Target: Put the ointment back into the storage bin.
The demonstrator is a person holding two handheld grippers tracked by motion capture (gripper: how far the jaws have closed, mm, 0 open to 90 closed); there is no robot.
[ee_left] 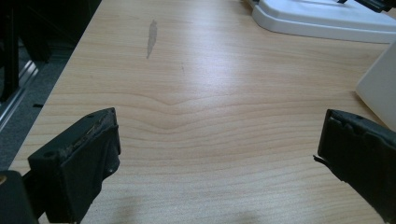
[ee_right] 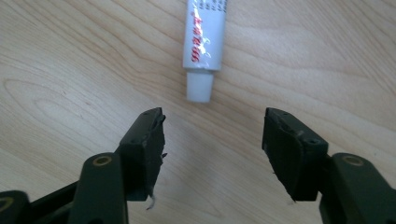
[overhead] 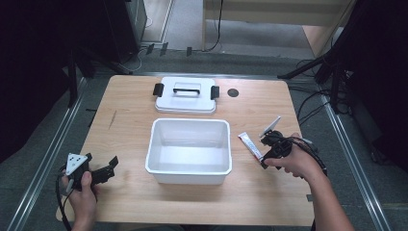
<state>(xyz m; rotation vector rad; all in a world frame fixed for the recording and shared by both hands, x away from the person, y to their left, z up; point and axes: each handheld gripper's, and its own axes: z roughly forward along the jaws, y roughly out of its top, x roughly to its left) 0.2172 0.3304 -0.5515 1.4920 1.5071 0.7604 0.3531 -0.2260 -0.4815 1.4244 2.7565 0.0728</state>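
A: Tube (ee_right: 203,44) lay flat on the table (overhead: 130,103), right of the open bin (overhead: 189,169) — why?
B: Awaiting pickup; right gripper (ee_right: 212,140) jaws apart, short of its cap. Left gripper (ee_left: 219,154) idle, jaws wide.

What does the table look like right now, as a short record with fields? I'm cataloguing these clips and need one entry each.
surface: wooden table
container: white bin, open, mid-table
lid: white lid with black latches, lying flat behind the bin
item: small white tube with red print, lying flat right of the bin, cap toward the jaws
right hand-held gripper: jaws apart, just short of the tube's cap, nothing between them
left hand-held gripper: jaws wide apart over bare table left of the bin
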